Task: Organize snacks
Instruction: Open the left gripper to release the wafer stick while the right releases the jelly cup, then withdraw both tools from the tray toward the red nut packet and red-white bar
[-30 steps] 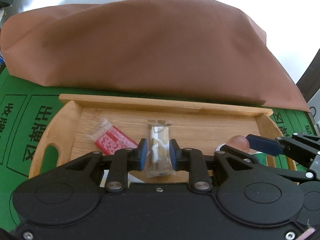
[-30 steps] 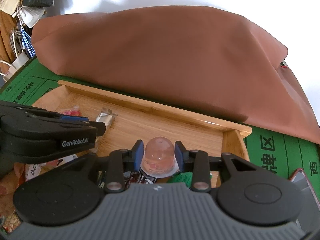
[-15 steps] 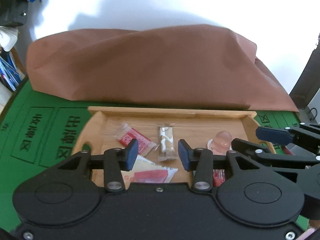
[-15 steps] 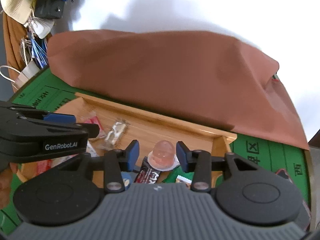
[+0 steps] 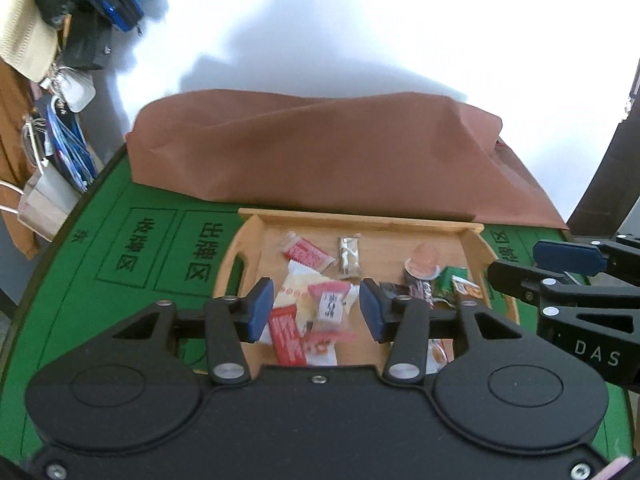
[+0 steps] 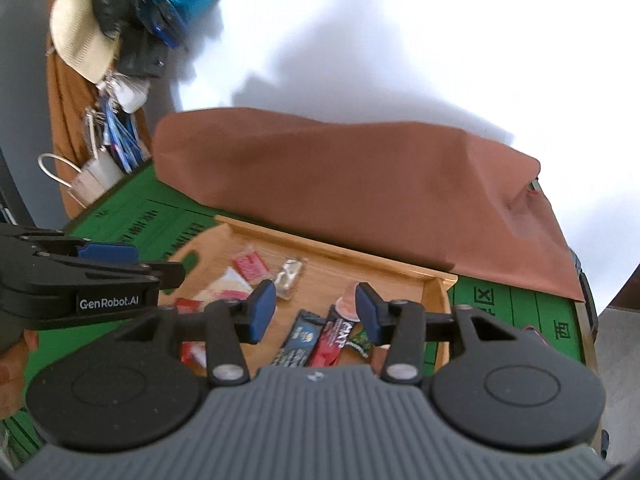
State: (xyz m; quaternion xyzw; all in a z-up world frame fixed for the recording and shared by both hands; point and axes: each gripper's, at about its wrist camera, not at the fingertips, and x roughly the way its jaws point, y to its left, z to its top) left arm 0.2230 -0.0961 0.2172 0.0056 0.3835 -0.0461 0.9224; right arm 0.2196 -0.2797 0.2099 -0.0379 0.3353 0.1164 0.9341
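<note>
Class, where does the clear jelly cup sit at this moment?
In the left wrist view, the jelly cup sits on the wooden tray, right of centre, behind the dark snack bars.

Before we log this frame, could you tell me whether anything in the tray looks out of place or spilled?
Nothing looks spilled or damaged. The snacks lie loosely in the wooden tray, some overlapping near its front; the jelly cup leans on a dark wrapper. Both the left gripper and the right gripper are open and hold nothing.

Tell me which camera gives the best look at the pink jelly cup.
Left wrist view: the jelly cup sits unobstructed and fairly sharp on the wooden tray. In the right wrist view the cup is blurred and partly hidden behind a finger of the right tool.
</note>
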